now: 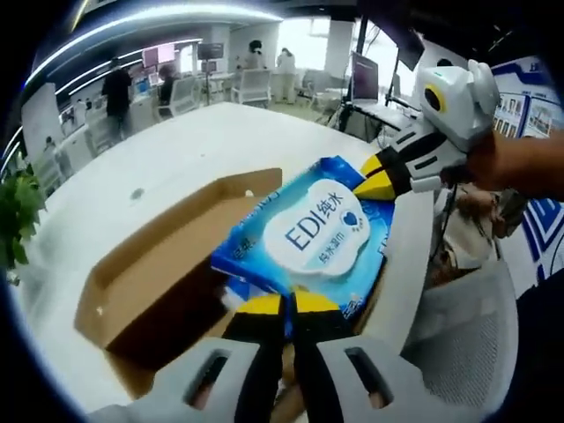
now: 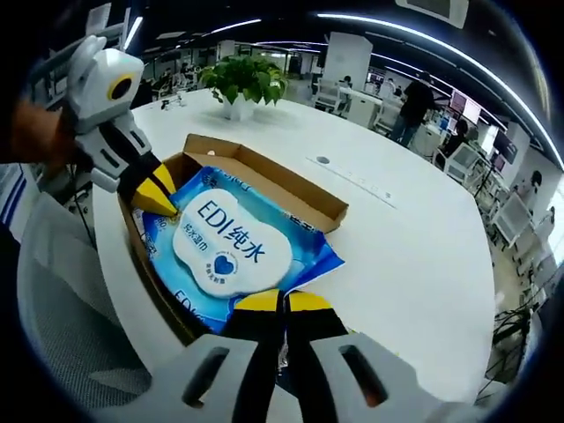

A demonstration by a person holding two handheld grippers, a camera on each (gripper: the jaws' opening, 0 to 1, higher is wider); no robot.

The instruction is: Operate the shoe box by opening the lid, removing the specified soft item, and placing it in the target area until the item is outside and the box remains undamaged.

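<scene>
Glossy plastic wipes pack (image 1: 304,238); matt cardboard box (image 1: 154,282); smooth white table (image 2: 423,256).

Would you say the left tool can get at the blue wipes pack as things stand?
Probably yes: the left tool appears already shut on one edge of the wipes pack, the box is open, and the right tool holds only the opposite end.

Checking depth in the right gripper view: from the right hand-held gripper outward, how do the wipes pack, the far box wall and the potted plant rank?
1. Wipes pack: pinched at its near edge by the right hand-held gripper.
2. Far box wall: just behind the pack.
3. Potted plant: far end of the white table, upper left.
</scene>
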